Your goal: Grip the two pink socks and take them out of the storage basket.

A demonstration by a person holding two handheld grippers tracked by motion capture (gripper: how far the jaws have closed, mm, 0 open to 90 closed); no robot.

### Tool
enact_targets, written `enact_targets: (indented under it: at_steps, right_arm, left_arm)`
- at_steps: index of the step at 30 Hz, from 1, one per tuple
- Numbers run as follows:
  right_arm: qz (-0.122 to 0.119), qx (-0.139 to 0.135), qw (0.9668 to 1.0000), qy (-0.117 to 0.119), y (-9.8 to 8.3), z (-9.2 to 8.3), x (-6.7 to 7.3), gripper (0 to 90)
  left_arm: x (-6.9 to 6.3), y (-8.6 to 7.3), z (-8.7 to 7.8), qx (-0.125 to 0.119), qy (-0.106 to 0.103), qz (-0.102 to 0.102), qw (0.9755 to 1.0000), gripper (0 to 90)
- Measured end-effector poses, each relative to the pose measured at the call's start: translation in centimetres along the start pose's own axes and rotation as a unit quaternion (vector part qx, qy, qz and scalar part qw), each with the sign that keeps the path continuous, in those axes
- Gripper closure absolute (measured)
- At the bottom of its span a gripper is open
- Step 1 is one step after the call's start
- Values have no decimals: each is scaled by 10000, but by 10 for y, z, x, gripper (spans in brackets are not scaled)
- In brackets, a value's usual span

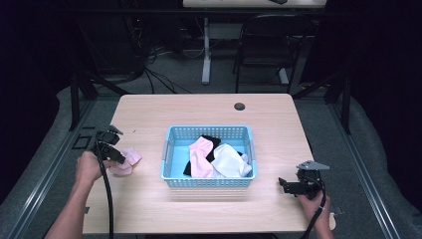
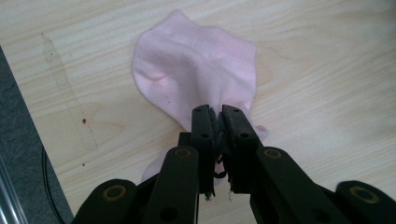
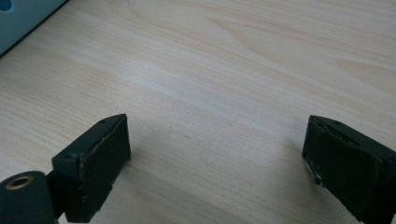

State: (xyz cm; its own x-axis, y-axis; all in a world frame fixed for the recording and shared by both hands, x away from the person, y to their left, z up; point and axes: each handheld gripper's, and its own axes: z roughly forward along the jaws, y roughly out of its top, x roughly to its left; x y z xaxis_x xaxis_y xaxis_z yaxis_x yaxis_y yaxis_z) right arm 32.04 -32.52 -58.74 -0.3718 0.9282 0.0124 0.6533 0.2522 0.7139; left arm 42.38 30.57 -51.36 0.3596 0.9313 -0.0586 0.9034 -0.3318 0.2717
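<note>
Our left gripper fingers pinch the pink sock at lower left, flat on the desk; our right gripper fingers wait wide.

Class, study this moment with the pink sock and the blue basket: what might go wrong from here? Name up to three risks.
1. The left gripper pinches only the edge of the pink sock, so the fabric may slip free if lifted.
2. That sock lies near the table edge on the left; a drag could push it off.
3. The blue basket already holds several socks, so another dropped in may catch on its rim.
</note>
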Motion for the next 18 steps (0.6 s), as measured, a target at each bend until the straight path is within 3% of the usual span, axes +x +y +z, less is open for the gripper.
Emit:
enact_targets:
  at_steps: [9,13,18]
  right_arm:
    - [0,-2,10000,1,0,0,0,71]
    - [-3,-2,10000,-1,0,0,0,72]
    - [-2,0,10000,-2,0,0,0,72]
  left_arm:
    - [2,-1,6,66,-54,-33,10000,764]
    - [1,-2,3,-23,-93,30,9999,644]
    - [-2,-4,-3,-87,39,57,9999,397]
